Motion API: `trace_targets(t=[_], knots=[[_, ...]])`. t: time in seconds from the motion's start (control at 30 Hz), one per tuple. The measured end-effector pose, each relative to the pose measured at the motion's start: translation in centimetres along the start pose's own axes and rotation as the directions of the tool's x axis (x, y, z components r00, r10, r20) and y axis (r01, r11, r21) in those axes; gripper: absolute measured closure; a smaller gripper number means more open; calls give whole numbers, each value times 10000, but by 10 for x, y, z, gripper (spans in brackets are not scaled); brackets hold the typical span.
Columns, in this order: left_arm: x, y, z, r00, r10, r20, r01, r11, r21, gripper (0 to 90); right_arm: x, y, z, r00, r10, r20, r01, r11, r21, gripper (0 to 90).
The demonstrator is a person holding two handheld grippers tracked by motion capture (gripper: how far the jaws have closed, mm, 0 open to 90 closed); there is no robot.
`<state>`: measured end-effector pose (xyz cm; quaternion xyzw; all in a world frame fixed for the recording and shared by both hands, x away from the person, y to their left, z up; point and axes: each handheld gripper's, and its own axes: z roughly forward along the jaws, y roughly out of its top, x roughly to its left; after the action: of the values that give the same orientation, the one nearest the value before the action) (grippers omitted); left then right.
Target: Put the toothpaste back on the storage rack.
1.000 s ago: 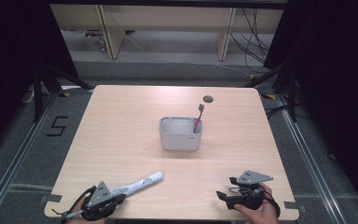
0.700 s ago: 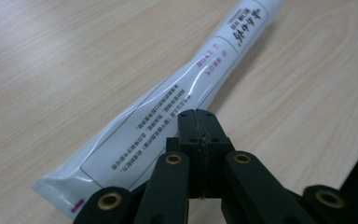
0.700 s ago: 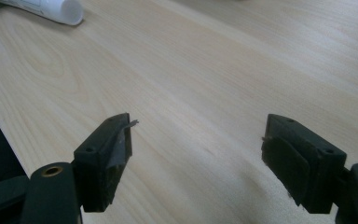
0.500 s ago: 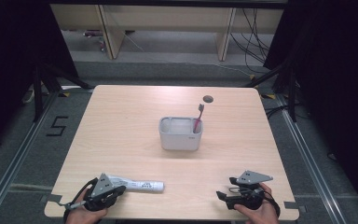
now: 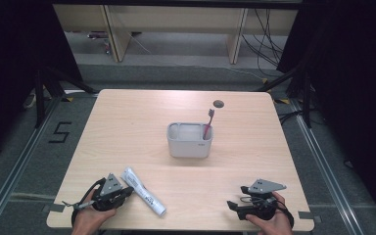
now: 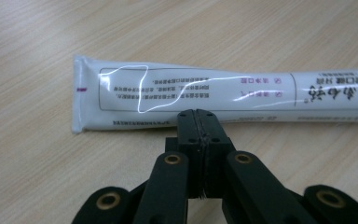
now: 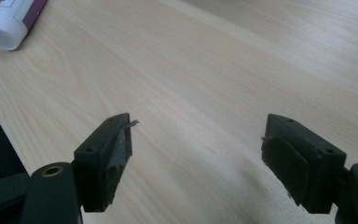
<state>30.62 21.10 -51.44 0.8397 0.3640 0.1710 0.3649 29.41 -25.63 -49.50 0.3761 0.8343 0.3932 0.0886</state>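
Wood table [image 5: 127, 122] w/ grey holder [image 5: 188, 142] mid, red toothbrush [image 5: 208, 123] in its rt slot; white toothpaste tube [image 6: 205, 95], fine Chinese print too small to read, lies near front edge just beside left gripper [image 6: 197, 122], jaws closed, empty; right gripper [image 7: 196, 140] wide open, empty.

- 1 white toothpaste tube [image 5: 143, 191], lying flat on the surface [image 5: 127, 127].
- 1 grey holder [image 5: 189, 140] with 2 compartments.
- 1 red toothbrush [image 5: 208, 122], standing in the holder's right compartment.
- 1 small dark round mark [image 5: 219, 103] near the surface's far edge.
- 2 grippers: the left gripper [image 5: 122, 195] and the right gripper [image 5: 231, 206].
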Motion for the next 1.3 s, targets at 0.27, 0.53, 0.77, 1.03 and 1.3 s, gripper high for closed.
trace_targets(t=[0.27, 0.53, 0.77, 1.03, 1.3], knots=[[3, 8, 9, 9999, -132, 29, 132, 9999, -15, 884, 2, 0, -1, 9991, 17, 418, -17, 10000, 2, 249], [4, 15, 16, 9999, -77, 87, 77, 10000, 30, 884, 1, 0, 0, 9996, -53, 269, 53, 10000, 5, 250], [5, 22, 21, 9999, 67, 127, -69, 9999, 86, 883, 1, 0, 1, 10000, -13, 23, 13, 10000, 58, 250], [6, 30, 26, 9994, 246, 235, -250, 9995, 169, 885, 0, 0, 1, 10000, -22, -10, 22, 10000, 70, 250], [4, 33, 31, 9995, 144, 285, -150, 9996, 227, 875, 0, 0, 0, 10000, -27, -41, 28, 10000, 75, 250]])
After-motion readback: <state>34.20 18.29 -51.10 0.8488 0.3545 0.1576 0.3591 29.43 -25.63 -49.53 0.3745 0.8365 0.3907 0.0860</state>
